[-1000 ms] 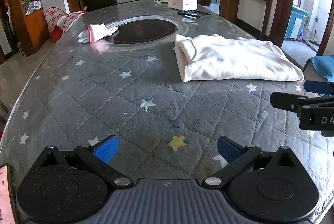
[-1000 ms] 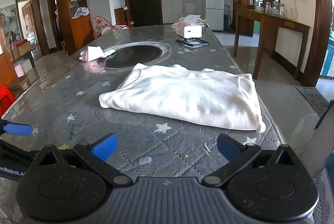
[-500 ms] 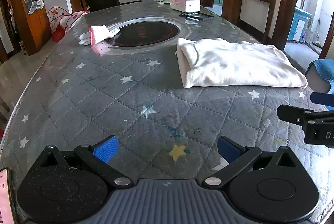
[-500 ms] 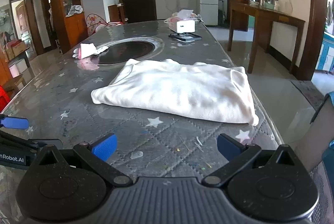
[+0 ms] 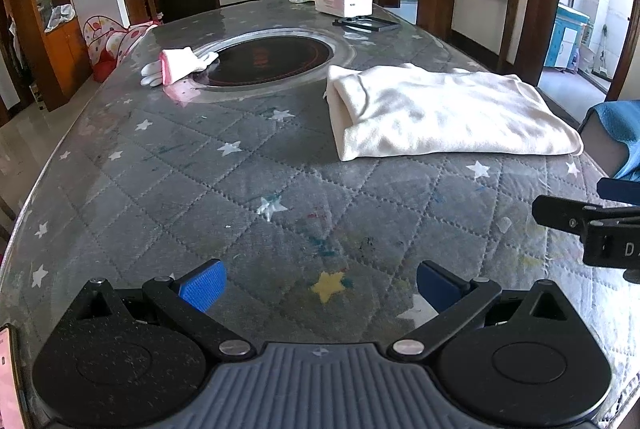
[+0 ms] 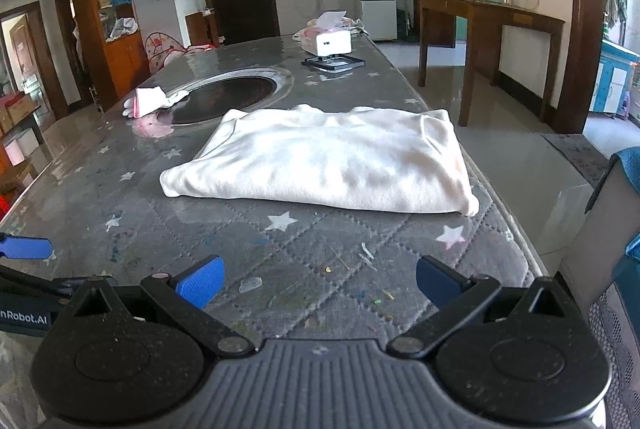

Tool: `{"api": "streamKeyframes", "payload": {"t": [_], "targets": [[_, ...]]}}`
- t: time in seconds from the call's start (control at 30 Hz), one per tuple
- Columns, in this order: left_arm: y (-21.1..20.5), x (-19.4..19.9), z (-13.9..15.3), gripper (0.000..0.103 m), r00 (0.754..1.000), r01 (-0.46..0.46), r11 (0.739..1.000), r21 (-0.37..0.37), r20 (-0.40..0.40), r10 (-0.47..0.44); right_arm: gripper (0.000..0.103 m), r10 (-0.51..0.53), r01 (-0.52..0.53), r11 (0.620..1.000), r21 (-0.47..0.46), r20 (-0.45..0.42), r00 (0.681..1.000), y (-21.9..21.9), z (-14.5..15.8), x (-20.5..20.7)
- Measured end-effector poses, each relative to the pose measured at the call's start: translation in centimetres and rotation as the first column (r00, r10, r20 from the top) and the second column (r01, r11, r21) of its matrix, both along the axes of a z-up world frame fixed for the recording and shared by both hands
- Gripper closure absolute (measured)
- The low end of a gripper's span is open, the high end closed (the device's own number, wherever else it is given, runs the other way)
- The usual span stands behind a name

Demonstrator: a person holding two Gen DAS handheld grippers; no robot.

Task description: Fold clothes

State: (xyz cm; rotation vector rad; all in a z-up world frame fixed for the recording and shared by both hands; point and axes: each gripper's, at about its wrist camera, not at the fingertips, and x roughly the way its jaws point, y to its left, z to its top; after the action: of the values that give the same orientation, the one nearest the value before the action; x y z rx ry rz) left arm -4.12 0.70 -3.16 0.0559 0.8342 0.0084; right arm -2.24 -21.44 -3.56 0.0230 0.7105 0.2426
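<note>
Cream garment point(image 6: 328, 157), folded into a long flat rectangle, lies on the quilted grey star-print surface point(image 6: 132, 189) near its right edge. One short end reaches almost to the surface's rim; the other short end sits just beside the round dark inset point(image 6: 226, 99) in the middle of the surface, not overlapping it. Top layer smooth w/ minor wrinkles. In the left wrist view the same garment point(image 5: 444, 113) shows a rolled fold at its left end.

Left claw point(image 5: 318, 287): wide, blue pads spread, nothing between them, low over bare surface, well apart from garment. Right claw point(image 6: 318, 281): also wide and holding nothing, pointed at the garment's long near edge, clear gap to it. Each claw shows at the edge of the other's view, side by side.

Other items: white glove w/ pink cuff point(image 5: 176, 67) at the inset's left rim; tissue box point(image 6: 328, 43) and a flat dark tray point(image 6: 334, 63) at the far end. Small scraps and coloured marks on the surface in front of the right claw. Blue cloth point(image 5: 622, 123) at the right margin of the left wrist view, off the surface.
</note>
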Motion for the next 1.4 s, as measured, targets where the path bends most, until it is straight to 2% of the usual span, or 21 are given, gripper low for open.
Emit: {"api": "streamKeyframes", "payload": {"t": [1.4], "targets": [[0.4, 0.2, -0.4, 0.0, 1.0, -0.002, 1.0, -0.015, -0.014, 0.002, 0.0, 0.008, -0.008, 1.0, 0.003, -0.017, 1.0, 1.3, -0.3, 0.0]]}}
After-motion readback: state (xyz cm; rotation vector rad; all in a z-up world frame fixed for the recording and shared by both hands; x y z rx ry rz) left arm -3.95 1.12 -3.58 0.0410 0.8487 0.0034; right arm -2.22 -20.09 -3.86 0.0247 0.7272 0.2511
